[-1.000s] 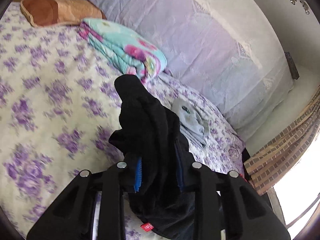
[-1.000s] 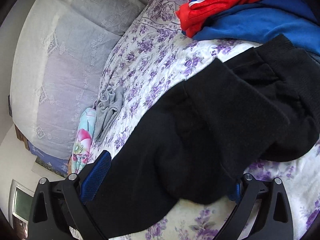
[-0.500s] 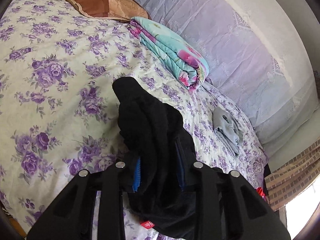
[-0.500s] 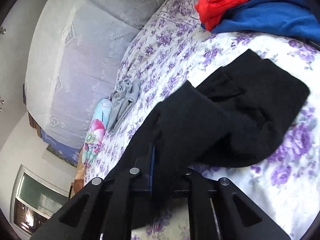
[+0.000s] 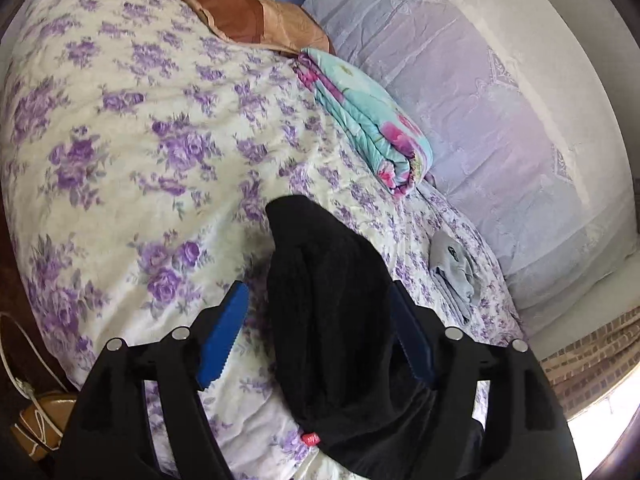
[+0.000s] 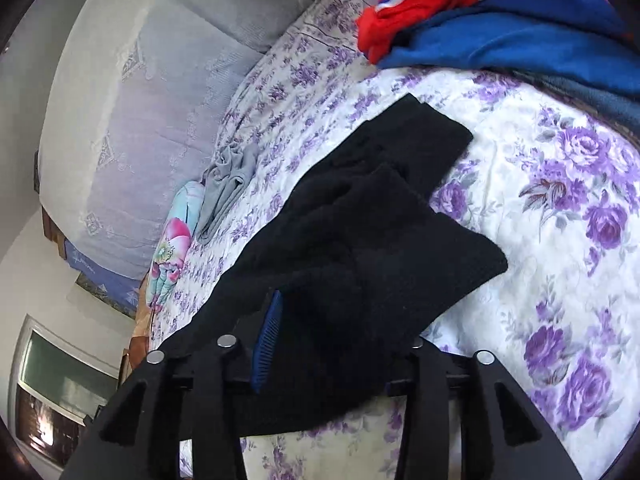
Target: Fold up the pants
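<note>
Two opening claws (image 5: 316, 332) (image 6: 340, 336) straddle black pants (image 6: 360, 240).

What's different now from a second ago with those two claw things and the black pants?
Both have let go. The left gripper, clamped on the black pants before, is opening its jaws around them. The right gripper shut on the cloth, then began opening too. The folded quilt and grey garment stayed put.

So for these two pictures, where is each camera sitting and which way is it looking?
Left wrist: on the left gripper, angled down over the bed toward a brown pillow; its opening jaws straddle the black pants.
Right wrist: on the right gripper, looking across the pants to red and blue clothes; jaws opening.
Shared: pants, folded quilt, grey garment.
</note>
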`<act>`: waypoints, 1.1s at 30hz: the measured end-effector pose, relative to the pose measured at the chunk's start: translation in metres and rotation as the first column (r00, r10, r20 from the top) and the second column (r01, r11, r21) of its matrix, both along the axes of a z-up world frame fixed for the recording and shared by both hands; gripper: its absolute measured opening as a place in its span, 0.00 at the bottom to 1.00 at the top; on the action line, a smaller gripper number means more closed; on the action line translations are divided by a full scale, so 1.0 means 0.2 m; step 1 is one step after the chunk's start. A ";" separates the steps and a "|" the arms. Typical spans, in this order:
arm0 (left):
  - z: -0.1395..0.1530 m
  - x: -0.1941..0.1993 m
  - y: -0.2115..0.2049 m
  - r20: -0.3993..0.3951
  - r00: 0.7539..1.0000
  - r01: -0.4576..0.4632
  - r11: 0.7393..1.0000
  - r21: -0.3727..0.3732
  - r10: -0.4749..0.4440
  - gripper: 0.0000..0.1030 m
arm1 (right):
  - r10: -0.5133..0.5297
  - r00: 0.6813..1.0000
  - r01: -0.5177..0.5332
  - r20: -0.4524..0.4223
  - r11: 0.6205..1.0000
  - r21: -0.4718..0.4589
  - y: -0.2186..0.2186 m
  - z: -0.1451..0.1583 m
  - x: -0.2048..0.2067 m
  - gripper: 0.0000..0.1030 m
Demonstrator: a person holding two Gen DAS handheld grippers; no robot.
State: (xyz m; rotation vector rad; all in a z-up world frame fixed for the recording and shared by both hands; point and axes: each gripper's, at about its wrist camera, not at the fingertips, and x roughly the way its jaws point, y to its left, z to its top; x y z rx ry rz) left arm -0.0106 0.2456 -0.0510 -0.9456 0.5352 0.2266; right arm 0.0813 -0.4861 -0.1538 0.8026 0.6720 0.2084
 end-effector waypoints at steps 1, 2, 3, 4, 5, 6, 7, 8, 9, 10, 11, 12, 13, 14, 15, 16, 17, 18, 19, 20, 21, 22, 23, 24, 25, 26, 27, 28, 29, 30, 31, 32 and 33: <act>0.00 -0.01 0.00 -0.005 1.000 0.010 1.000 0.003 -0.010 0.67 | 0.015 1.000 -0.015 0.011 1.000 -0.007 0.02 0.02 -0.02 0.51; 0.01 -0.02 -0.01 -0.009 1.000 0.023 1.000 0.013 -0.023 0.67 | 0.031 0.999 -0.031 0.013 0.999 -0.011 0.04 0.02 -0.04 0.51; 0.02 -0.02 -0.02 -0.008 0.999 0.038 0.999 0.023 -0.038 0.67 | 0.047 0.999 -0.047 0.007 0.999 -0.015 0.05 0.02 -0.06 0.51; 0.04 -0.03 -0.04 -0.004 0.998 0.059 0.998 0.031 -0.058 0.67 | 0.062 0.998 -0.062 0.003 0.998 -0.021 0.07 0.02 -0.08 0.51; 0.05 -0.03 -0.05 -0.005 0.997 0.076 0.996 0.038 -0.076 0.67 | 0.076 0.997 -0.076 0.004 0.997 -0.028 0.08 0.02 -0.11 0.51; 0.05 -0.01 -0.06 -0.009 0.996 0.093 0.995 0.046 -0.093 0.67 | 0.085 0.996 -0.084 0.007 0.996 -0.028 0.08 0.02 -0.12 0.50; 0.04 0.00 -0.07 -0.019 0.994 0.105 0.993 0.048 -0.104 0.67 | 0.089 0.996 -0.088 0.012 0.996 -0.022 0.08 0.01 -0.14 0.46; 0.02 0.02 -0.08 -0.032 0.993 0.112 0.993 0.038 -0.110 0.67 | 0.086 0.996 -0.086 0.016 0.996 -0.011 0.08 0.00 -0.14 0.42; -0.01 0.05 -0.08 -0.043 0.992 0.121 0.992 0.019 -0.120 0.67 | 0.086 0.996 -0.086 0.017 0.996 0.005 0.08 0.00 -0.13 0.33; -0.05 0.06 -0.09 -0.049 0.989 0.137 0.991 -0.002 -0.137 0.62 | 0.090 0.996 -0.091 0.020 0.996 0.021 0.07 -0.01 -0.12 0.23; -0.07 0.08 -0.09 -0.054 0.987 0.153 0.988 -0.013 -0.153 0.56 | 0.093 0.995 -0.094 0.023 0.995 0.028 0.07 -0.01 -0.12 0.18; -0.09 0.09 -0.11 -0.060 0.984 0.166 0.986 -0.016 -0.167 0.54 | 0.096 0.995 -0.096 0.026 0.995 0.023 0.08 -0.01 -0.11 0.10; -0.09 0.10 -0.12 -0.062 0.983 0.175 0.984 -0.009 -0.176 0.47 | 0.097 0.995 -0.098 0.033 0.995 0.015 0.09 -0.01 -0.11 0.08; -0.08 0.10 -0.13 -0.064 0.982 0.178 0.984 0.008 -0.177 0.39 | 0.093 0.995 -0.094 0.045 0.996 0.011 0.09 0.00 -0.13 0.07; -0.07 0.10 -0.14 -0.059 0.982 0.181 0.983 0.025 -0.179 0.34 | 0.085 0.995 -0.086 0.055 0.996 0.009 0.09 0.01 -0.12 0.06; -0.05 0.10 -0.14 -0.050 0.982 0.186 0.982 0.037 -0.184 0.24 | 0.080 0.995 -0.081 0.064 0.997 0.008 0.09 0.02 -0.13 0.05; -0.03 0.09 -0.15 -0.038 0.981 0.193 0.980 0.041 -0.191 0.14 | 0.077 0.994 -0.078 0.073 0.997 0.010 0.09 0.04 -0.12 0.05; -0.01 0.08 -0.15 -0.021 0.979 0.205 0.978 0.041 -0.205 0.13 | 0.075 0.994 -0.076 0.084 0.997 0.013 0.09 0.06 -0.13 0.05; 0.01 0.07 -0.15 -0.005 0.977 0.215 0.976 0.040 -0.215 0.12 | 0.072 0.993 -0.073 0.097 0.997 0.014 0.08 0.08 -0.14 0.05; 0.03 0.06 -0.16 0.009 0.976 0.216 0.975 0.044 -0.216 0.11 | 0.070 0.992 -0.072 0.108 0.997 0.015 0.08 0.10 -0.15 0.05; 0.06 0.06 -0.16 0.019 0.976 0.216 0.975 0.052 -0.217 0.11 | 0.070 0.990 -0.073 0.120 0.997 0.019 0.07 0.12 -0.16 0.05; 0.08 0.05 -0.17 0.031 0.974 0.220 0.974 0.060 -0.223 0.10 | 0.073 0.988 -0.077 0.133 0.997 0.024 0.07 0.14 -0.17 0.05; 0.10 0.05 -0.18 0.041 0.974 0.221 0.973 0.063 -0.224 0.10 | 0.074 0.987 -0.079 0.143 0.997 0.027 0.06 0.16 -0.17 0.05; 0.13 0.05 -0.19 0.055 0.972 0.226 0.972 0.064 -0.230 0.10 | 0.076 0.986 -0.081 0.152 0.996 0.030 0.06 0.18 -0.18 0.05; 0.14 0.05 -0.20 0.065 0.970 0.230 0.971 0.067 -0.235 0.10 | 0.076 0.985 -0.082 0.156 0.996 0.033 0.05 0.19 -0.18 0.05; 0.17 0.04 -0.21 0.078 0.968 0.233 0.970 0.069 -0.239 0.09 | 0.074 0.985 -0.081 0.158 0.996 0.039 0.05 0.19 -0.19 0.05; 0.19 0.04 -0.22 0.090 0.966 0.237 0.968 0.076 -0.244 0.10 | 0.072 0.985 -0.080 0.160 0.996 0.047 0.04 0.19 -0.19 0.05; 0.22 0.04 -0.23 0.099 0.963 0.242 0.966 0.091 -0.251 0.10 | 0.072 0.984 -0.082 0.163 0.995 0.055 0.03 0.20 -0.19 0.05; 0.25 0.05 -0.24 0.107 0.961 0.244 0.964 0.103 -0.255 0.09 | 0.073 0.983 -0.084 0.167 0.994 0.063 0.03 0.21 -0.19 0.05; 0.29 0.06 -0.24 0.116 0.959 0.245 0.962 0.117 -0.258 0.09 | 0.072 0.982 -0.085 0.173 0.994 0.069 0.03 0.22 -0.19 0.05; 0.31 0.07 -0.24 0.124 0.958 0.244 0.961 0.129 -0.259 0.09 | 0.071 0.981 -0.084 0.179 0.994 0.070 0.02 0.23 -0.18 0.05; 0.34 0.08 -0.24 0.134 0.957 0.238 0.961 0.140 -0.256 0.09 | 0.068 0.980 -0.082 0.186 0.994 0.070 0.02 0.25 -0.17 0.05; 0.37 0.10 -0.23 0.145 0.956 0.232 0.961 0.149 -0.253 0.08 | 0.061 0.979 -0.076 0.193 0.995 0.069 0.02 0.27 -0.16 0.05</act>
